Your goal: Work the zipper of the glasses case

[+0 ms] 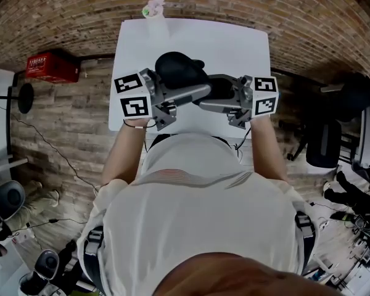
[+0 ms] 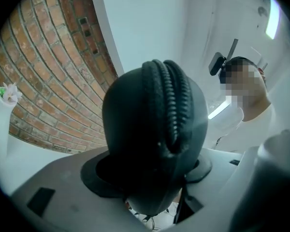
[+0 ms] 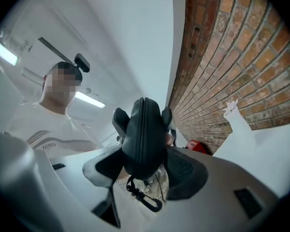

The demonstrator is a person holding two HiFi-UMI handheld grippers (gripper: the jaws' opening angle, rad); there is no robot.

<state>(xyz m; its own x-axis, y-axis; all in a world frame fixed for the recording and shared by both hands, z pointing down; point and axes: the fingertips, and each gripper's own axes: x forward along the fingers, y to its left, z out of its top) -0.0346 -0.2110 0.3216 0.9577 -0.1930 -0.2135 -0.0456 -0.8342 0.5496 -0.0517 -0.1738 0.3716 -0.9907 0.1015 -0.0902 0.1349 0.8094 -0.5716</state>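
Note:
The black glasses case (image 1: 179, 69) is held in the air over the white table (image 1: 234, 48), between my two grippers. My right gripper (image 1: 213, 94) is shut on one end of the case (image 3: 142, 134), with a pad on each side. A dark loop with a clip (image 3: 145, 199) hangs under that end. My left gripper (image 1: 194, 82) stands wide open around the other end. In the left gripper view the case (image 2: 154, 129) fills the gap between the jaws, and its closed zipper (image 2: 174, 100) runs over the top. The left gripper's fingers (image 3: 118, 120) flank the case's far end without pressing on it.
A white vase with a flower (image 1: 153, 8) stands at the table's far edge. On the floor, a red box (image 1: 52, 66) lies to the left and a black chair (image 1: 324, 143) stands to the right. A brick wall (image 3: 241, 57) runs behind the table.

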